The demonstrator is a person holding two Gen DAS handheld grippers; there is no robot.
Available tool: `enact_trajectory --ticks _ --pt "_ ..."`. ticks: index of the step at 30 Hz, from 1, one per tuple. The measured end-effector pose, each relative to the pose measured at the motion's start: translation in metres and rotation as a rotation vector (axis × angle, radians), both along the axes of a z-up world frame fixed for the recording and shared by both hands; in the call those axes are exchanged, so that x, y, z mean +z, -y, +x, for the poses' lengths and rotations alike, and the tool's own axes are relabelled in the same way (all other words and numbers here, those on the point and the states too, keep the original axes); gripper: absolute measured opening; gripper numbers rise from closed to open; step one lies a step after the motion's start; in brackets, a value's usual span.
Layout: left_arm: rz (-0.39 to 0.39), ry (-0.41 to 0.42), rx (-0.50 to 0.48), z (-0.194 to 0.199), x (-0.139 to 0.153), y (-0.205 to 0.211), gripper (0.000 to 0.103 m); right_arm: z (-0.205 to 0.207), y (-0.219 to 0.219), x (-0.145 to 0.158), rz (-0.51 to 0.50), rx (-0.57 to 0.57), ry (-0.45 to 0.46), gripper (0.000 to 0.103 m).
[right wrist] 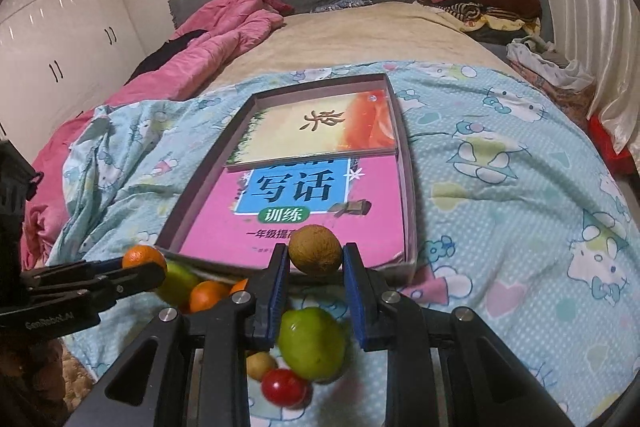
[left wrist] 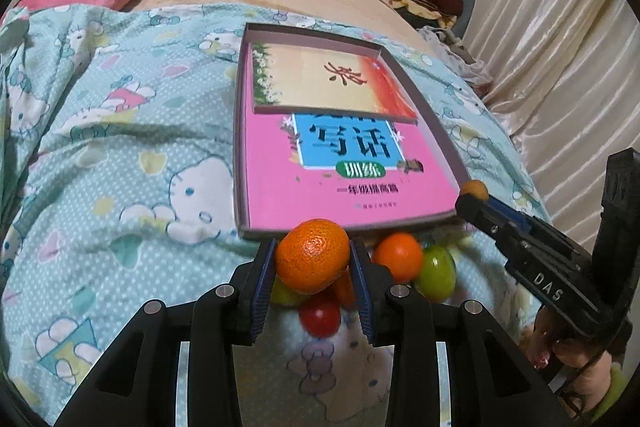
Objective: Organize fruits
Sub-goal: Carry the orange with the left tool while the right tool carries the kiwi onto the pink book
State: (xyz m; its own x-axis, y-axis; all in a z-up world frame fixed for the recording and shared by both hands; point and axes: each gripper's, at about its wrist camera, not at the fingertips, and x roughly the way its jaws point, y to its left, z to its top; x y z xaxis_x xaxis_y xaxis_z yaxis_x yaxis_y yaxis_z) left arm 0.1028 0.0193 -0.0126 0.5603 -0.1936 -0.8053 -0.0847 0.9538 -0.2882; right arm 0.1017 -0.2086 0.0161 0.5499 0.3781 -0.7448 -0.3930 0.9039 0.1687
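While the left gripper (left wrist: 313, 259) pinches a tangerine (left wrist: 312, 255) between its blue-padded fingers (left wrist: 263, 283), the right gripper (right wrist: 315, 259) pinches a small brown fruit (right wrist: 315, 249) in the same way. Both hold their fruit just above the near edge of a shallow box (left wrist: 424, 115) that lies on a blue cartoon-print quilt (left wrist: 120, 155) on the bed. Inside the box lie a pink book (left wrist: 320, 195) and, farther back, a cream and orange one (left wrist: 320, 83). The other fruits sit in a cluster on the quilt just in front of the box: a second tangerine (left wrist: 399, 257), a green fruit (right wrist: 312, 343), a red tomato (right wrist: 285, 387) and a small yellowish fruit (right wrist: 261, 365).
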Motion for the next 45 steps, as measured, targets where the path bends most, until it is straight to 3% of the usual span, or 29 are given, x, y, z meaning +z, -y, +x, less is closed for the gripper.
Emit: enact_trajectory --ticks 5,9,28,45 --pt "0.003 0.007 0.008 0.015 0.000 0.002 0.037 0.014 -0.004 -0.004 -0.027 0.005 0.011 0.028" --pt "0.069 0.025 0.008 0.023 0.000 0.008 0.037 0.021 -0.006 -0.010 -0.037 0.004 -0.001 0.028" --pt "0.103 0.010 0.005 0.055 -0.021 0.009 0.037 0.032 -0.008 -0.025 -0.083 0.013 -0.027 0.028" --pt "0.125 0.005 0.017 0.060 -0.033 0.004 0.037 0.033 -0.008 -0.027 -0.167 -0.020 0.024 0.028"
